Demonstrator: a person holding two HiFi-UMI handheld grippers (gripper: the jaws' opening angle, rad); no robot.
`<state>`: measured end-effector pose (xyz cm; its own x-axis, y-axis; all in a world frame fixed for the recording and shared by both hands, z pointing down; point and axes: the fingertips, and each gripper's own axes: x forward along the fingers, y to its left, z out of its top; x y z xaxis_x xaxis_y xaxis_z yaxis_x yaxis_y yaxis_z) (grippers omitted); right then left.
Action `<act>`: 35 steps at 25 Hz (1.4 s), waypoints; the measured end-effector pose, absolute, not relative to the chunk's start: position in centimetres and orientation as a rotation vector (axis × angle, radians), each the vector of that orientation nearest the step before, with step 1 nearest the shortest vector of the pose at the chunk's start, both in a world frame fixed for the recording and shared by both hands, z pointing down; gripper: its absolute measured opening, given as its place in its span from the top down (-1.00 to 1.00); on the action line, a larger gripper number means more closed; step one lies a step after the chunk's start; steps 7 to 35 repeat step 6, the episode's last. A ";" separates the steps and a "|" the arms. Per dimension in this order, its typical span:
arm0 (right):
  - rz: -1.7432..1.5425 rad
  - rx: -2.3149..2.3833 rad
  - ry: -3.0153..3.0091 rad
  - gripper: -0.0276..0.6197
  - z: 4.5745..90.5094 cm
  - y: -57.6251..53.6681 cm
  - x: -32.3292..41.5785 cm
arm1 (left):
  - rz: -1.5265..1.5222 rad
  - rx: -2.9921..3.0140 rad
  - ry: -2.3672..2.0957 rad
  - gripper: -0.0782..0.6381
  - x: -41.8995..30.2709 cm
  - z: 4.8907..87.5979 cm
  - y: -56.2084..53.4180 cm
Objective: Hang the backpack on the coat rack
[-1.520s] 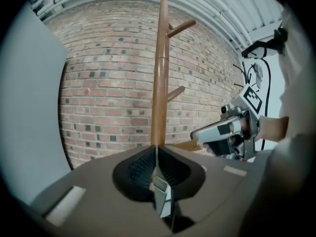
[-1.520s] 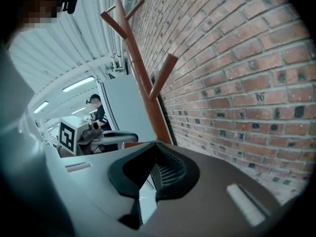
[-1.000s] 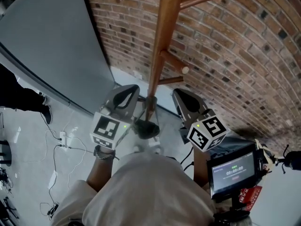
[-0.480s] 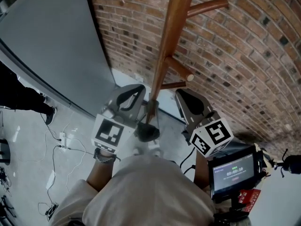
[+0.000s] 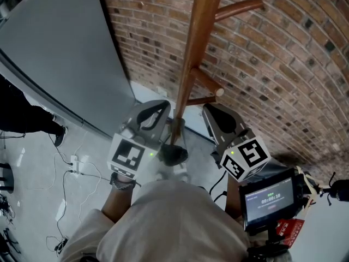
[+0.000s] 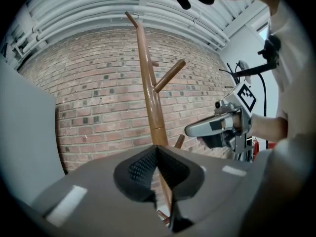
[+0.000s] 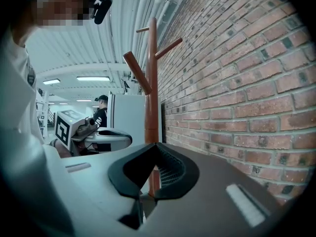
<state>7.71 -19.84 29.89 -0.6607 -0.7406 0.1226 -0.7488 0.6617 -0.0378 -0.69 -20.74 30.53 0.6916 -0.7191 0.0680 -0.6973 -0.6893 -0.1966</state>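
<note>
Presently, itemised:

- **Backpack:** not found in any view. No strap, loop or fabric of it shows on the rack, on the visible floor or at either gripper.
- **Coat rack (image 5: 192,64):** a wooden pole standing upright close to the brick wall (image 5: 272,64). The upper peg (image 5: 240,7) and the lower peg (image 5: 208,83) are both bare.
- **Left gripper (image 5: 159,105):** its fingers are clenched pad to pad with nothing between them. It is held about level, just left of the pole.
- **Right gripper (image 5: 209,109):** its fingers are likewise pressed together on nothing. It sits just right of the pole, on the wall side.
- **Progress:** with bare pegs and empty grippers, no hanging shows as done. Whether the backpack hangs on a part of the rack out of view cannot be told. If it does not, fetching, lifting and hooking it over a peg all remain.
- **Backpack relative to fingers:** cannot be stated. Only the pole stands ahead of both pairs of fingers, apart from them.
</note>
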 end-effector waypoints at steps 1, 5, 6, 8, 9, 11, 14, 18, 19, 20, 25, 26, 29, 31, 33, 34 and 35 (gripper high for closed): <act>0.132 1.246 -2.775 0.91 30.0 -19.9 7.7 | -0.211 -2.745 1.157 0.78 -0.7 30.6 -20.8; 0.140 1.247 -2.775 0.91 30.3 -20.1 7.9 | -0.220 -2.747 1.150 0.78 -0.5 30.9 -21.0; 0.141 1.248 -2.775 0.91 30.3 -20.2 7.9 | -0.222 -2.748 1.149 0.78 -0.5 31.0 -21.0; 0.141 1.248 -2.775 0.91 30.3 -20.2 7.9 | -0.222 -2.748 1.149 0.78 -0.5 31.0 -21.0; 0.141 1.248 -2.775 0.91 30.3 -20.2 7.9 | -0.222 -2.748 1.149 0.78 -0.5 31.0 -21.0; 0.141 1.248 -2.775 0.91 30.3 -20.2 7.9 | -0.222 -2.748 1.149 0.78 -0.5 31.0 -21.0; 0.141 1.248 -2.775 0.91 30.3 -20.2 7.9 | -0.222 -2.748 1.149 0.78 -0.5 31.0 -21.0; 0.141 1.248 -2.775 0.91 30.3 -20.2 7.9 | -0.222 -2.748 1.149 0.78 -0.5 31.0 -21.0; 0.141 1.248 -2.775 0.91 30.3 -20.2 7.9 | -0.222 -2.748 1.149 0.78 -0.5 31.0 -21.0; 0.141 1.248 -2.775 0.91 30.3 -20.2 7.9 | -0.222 -2.748 1.149 0.78 -0.5 31.0 -21.0; 0.141 1.248 -2.775 0.91 30.3 -20.2 7.9 | -0.222 -2.748 1.149 0.78 -0.5 31.0 -21.0; 0.141 1.248 -2.775 0.91 30.3 -20.2 7.9 | -0.222 -2.748 1.149 0.78 -0.5 31.0 -21.0; 0.141 1.248 -2.775 0.91 30.3 -20.2 7.9 | -0.222 -2.748 1.149 0.78 -0.5 31.0 -21.0; 0.141 1.248 -2.775 0.91 30.3 -20.2 7.9 | -0.222 -2.748 1.149 0.78 -0.5 31.0 -21.0; 0.141 1.248 -2.775 0.91 30.3 -20.2 7.9 | -0.222 -2.748 1.149 0.78 -0.5 31.0 -21.0; 0.141 1.248 -2.775 0.91 30.3 -20.2 7.9 | -0.222 -2.748 1.149 0.78 -0.5 31.0 -21.0; 0.141 1.248 -2.775 0.91 30.3 -20.2 7.9 | -0.222 -2.748 1.149 0.78 -0.5 31.0 -21.0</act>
